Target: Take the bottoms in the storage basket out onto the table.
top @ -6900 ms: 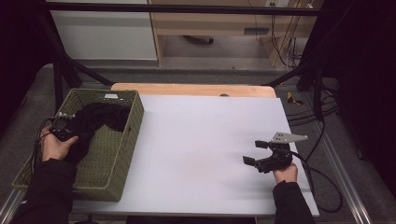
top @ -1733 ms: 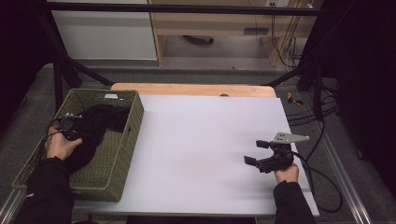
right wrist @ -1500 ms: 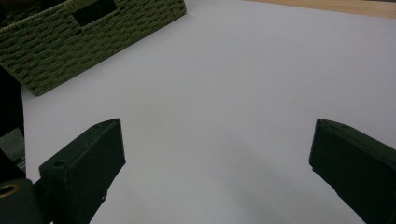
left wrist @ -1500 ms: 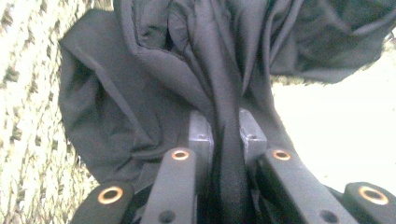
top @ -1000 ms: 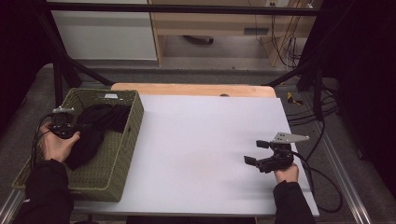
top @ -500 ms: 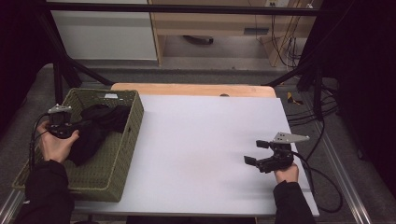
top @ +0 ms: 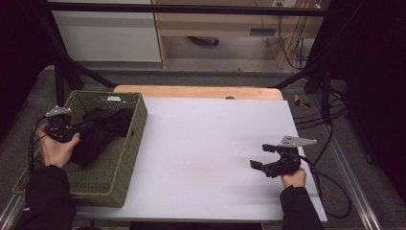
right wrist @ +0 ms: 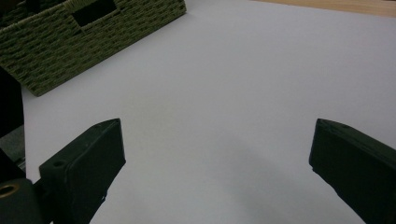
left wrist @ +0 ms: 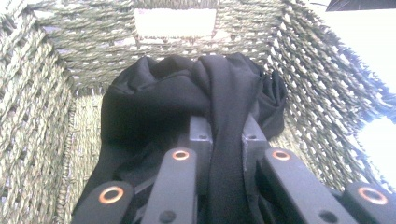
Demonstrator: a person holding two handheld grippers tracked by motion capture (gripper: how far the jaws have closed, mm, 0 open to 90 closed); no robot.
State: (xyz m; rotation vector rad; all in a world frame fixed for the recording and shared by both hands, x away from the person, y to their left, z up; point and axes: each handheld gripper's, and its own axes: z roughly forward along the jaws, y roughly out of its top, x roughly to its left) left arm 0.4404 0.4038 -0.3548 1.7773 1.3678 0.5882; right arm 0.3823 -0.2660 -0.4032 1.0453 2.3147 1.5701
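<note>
Inside the green woven wicker basket (top: 125, 158), the crumpled black cloth garment (top: 98, 134) now gathered higher than a moment ago, a fold clenched between the left gripper (left wrist: 223, 140) jaws. Lift-out judged just begun. Over bare white tabletop (top: 206, 143), right gripper (right wrist: 217, 158) unmoved, jaws wide apart, nothing between.

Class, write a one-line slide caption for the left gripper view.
Left gripper shut on a fold of black cloth inside the woven green basket.
</note>
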